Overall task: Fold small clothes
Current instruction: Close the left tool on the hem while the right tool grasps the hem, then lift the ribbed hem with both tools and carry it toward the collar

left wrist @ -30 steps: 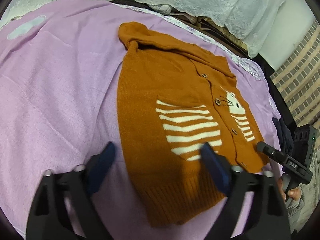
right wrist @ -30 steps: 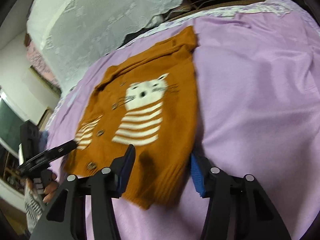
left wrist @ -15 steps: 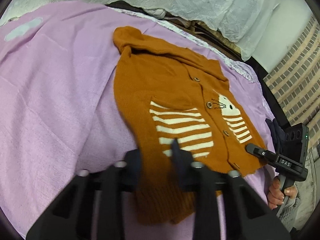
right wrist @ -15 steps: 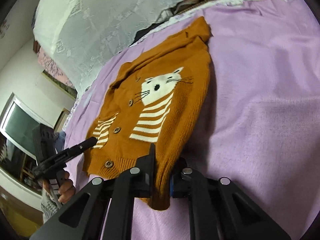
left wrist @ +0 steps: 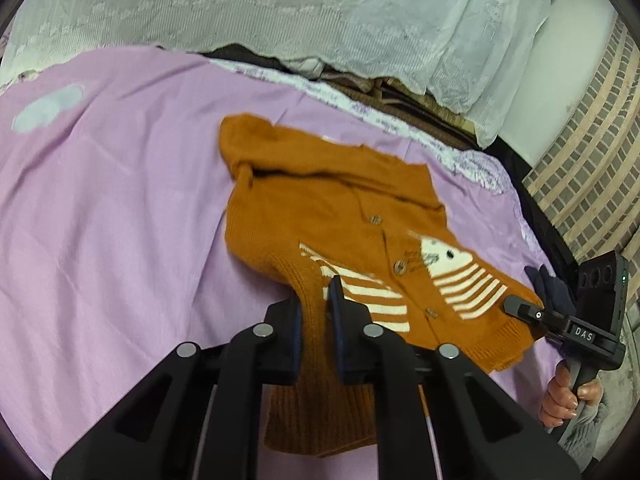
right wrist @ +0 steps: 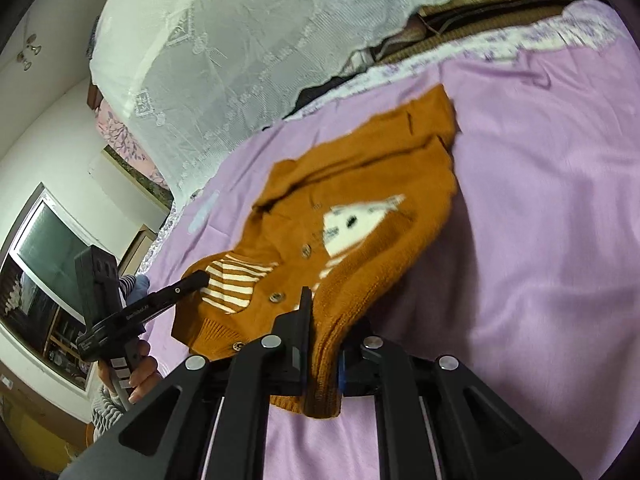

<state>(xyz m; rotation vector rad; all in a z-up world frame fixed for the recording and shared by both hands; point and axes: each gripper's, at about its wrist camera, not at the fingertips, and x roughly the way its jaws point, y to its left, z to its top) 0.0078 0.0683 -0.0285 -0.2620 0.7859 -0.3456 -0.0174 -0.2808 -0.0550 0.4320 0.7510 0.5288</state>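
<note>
Both jaws have just closed: the left gripper point(left wrist: 316, 312) and right gripper point(right wrist: 324, 344) each pinch the orange cardigan's point(left wrist: 340, 208) hem (lower centre of each frame); it lies mid-frame on the purple sheet point(left wrist: 120, 208). The hem has lifted, so the fold looks begun.

One orange knitted cardigan with a white cat motif point(left wrist: 340, 216) lies ahead of the claws. Two black two-finger grippers pinch its hem: the left gripper point(left wrist: 316, 320) and the right gripper point(right wrist: 324, 344). One lilac bedspread point(left wrist: 120, 200) spreads beneath them. Three buttons show beyond the left claw.
</note>
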